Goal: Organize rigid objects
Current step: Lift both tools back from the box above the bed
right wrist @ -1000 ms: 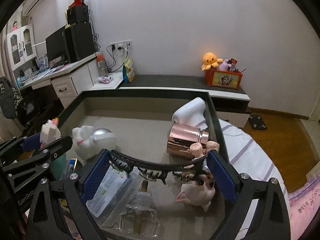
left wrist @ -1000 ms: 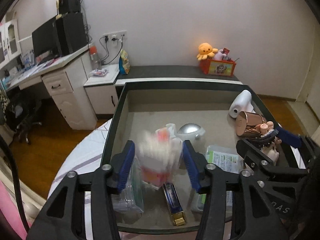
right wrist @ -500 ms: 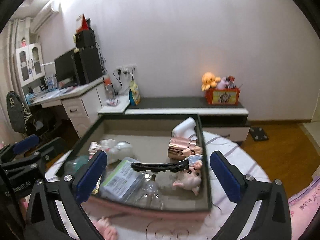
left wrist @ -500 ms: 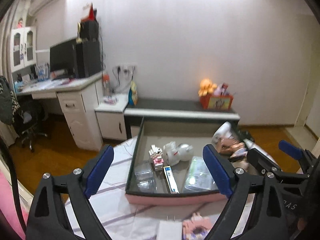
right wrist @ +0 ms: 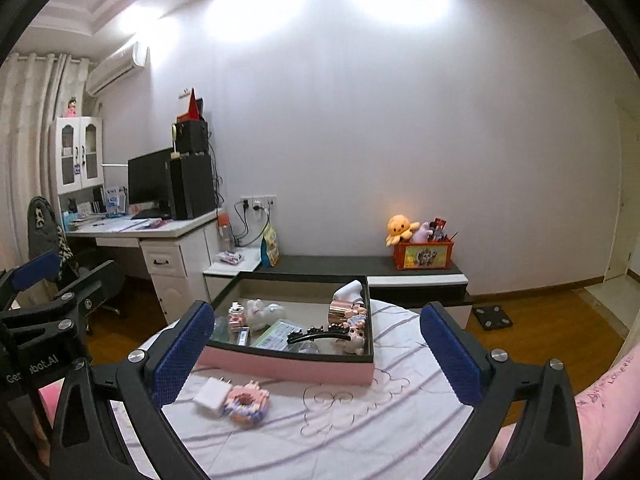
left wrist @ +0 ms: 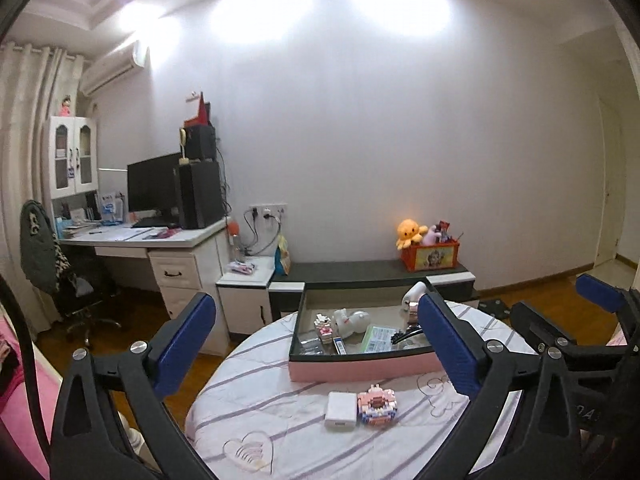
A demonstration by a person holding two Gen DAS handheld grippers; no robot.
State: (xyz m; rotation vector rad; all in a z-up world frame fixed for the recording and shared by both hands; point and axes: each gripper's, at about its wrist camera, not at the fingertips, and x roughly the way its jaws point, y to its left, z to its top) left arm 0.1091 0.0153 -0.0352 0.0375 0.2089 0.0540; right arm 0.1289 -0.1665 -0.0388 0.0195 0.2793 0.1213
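- Left gripper (left wrist: 316, 344) hovering nearest the lens, jaws spreading wider at this moment, nothing between the blue pads.
- Right gripper (right wrist: 316, 350) likewise hanging over the table, jaws standing far apart and gripping nothing.
- Lying just past the fingers on the striped tablecloth (right wrist: 360, 432): white charger block (left wrist: 341, 411) touching a pink brick-built toy (left wrist: 377, 403) at its 3 o'clock.
- Sitting beyond those, toward 12 o'clock: pink-walled tray (left wrist: 360, 368) with a dark rim, holding the sorted rigid objects.
- Resting inside the tray: black hair clip (right wrist: 318, 336) near the front, with a pig figurine (right wrist: 356, 336) at its 3 o'clock; green-labelled packet (right wrist: 276, 330) lying flat toward 9 o'clock of the clip.
- Standing farther back in the tray: copper cup (right wrist: 340, 310) on its side at the right, white rabbit figure (right wrist: 260, 312) toward the left, small brick figure (right wrist: 237, 314) at the rabbit's 9 o'clock.
- Showing behind, against the wall: low dark bench (right wrist: 360, 266) carrying an orange box (right wrist: 424, 254) with an orange plush octopus (right wrist: 400, 228); white desk (right wrist: 160, 236) with a monitor (right wrist: 150, 180) at 10 o'clock.
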